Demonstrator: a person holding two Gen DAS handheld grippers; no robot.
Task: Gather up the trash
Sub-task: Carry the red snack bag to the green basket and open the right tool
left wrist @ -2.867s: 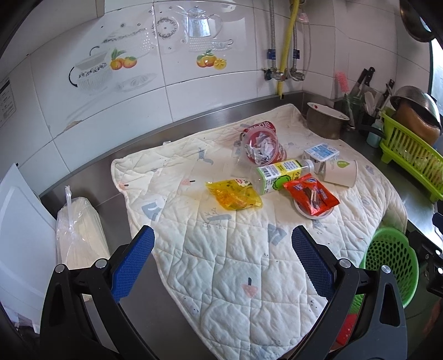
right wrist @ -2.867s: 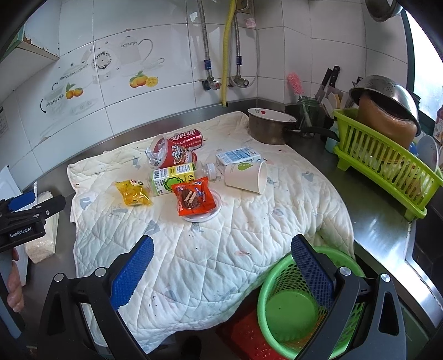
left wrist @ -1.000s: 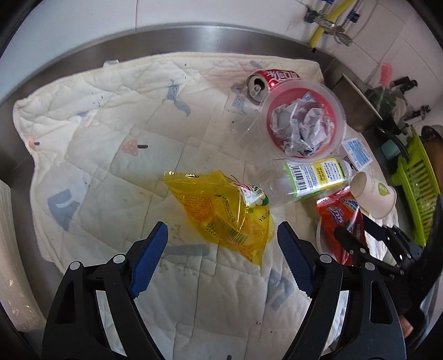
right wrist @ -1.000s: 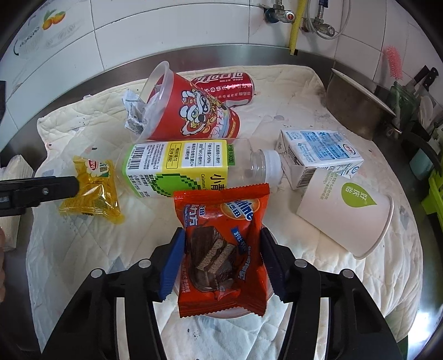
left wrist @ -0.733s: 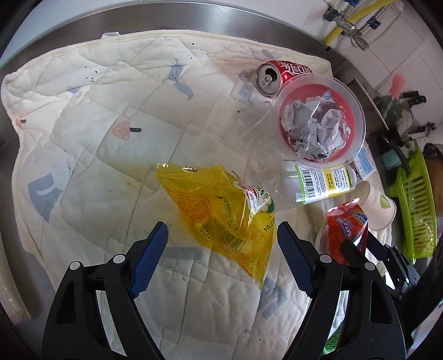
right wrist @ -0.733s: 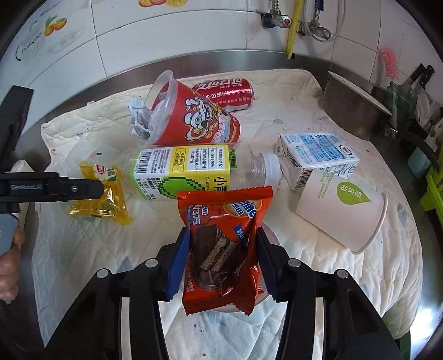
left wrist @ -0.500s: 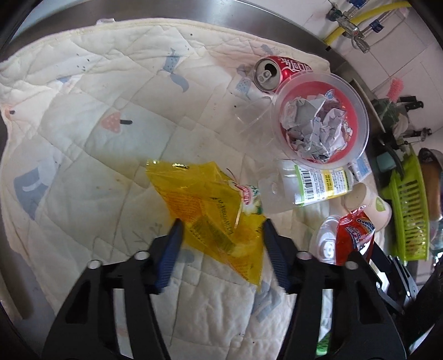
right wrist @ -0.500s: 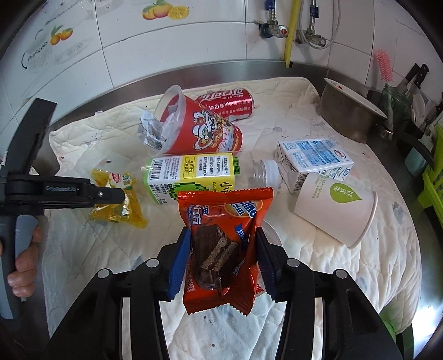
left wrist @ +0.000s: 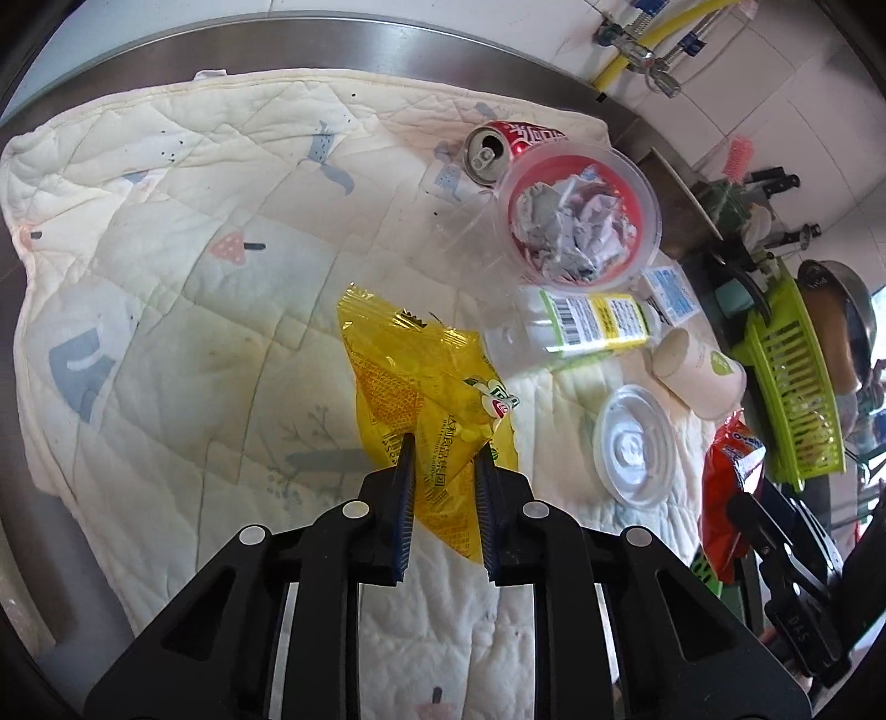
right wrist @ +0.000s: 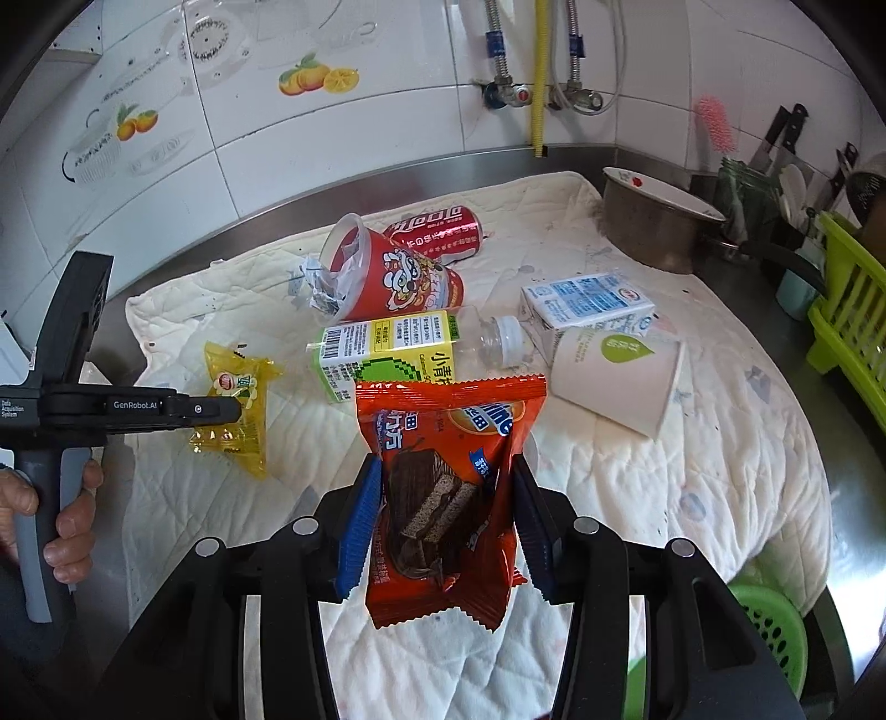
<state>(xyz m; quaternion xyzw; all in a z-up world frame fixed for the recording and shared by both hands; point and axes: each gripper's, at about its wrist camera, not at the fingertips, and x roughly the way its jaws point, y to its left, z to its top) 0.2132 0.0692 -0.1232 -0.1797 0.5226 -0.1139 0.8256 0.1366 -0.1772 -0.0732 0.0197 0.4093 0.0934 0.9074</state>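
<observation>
Two wrappers are gripped at once. A yellow snack bag (left wrist: 426,387) is pinched at its near end by the left hand-held gripper (left wrist: 443,471), its jaws closing on it; the bag's far end is seen against the quilted cloth (left wrist: 166,266) spread over the steel surface (left wrist: 387,50). A red chocolate-wafer packet (right wrist: 448,487) is clamped upright in the right hand-held gripper (right wrist: 446,498), held clear of the cloth. Left lying on the cloth: bottle (right wrist: 387,349), noodle cup (right wrist: 387,271), can (right wrist: 437,230), carton (right wrist: 587,304), paper cup (right wrist: 614,376), plastic lid (left wrist: 634,443). A green basket (right wrist: 769,631) is seen at the lower right.
</observation>
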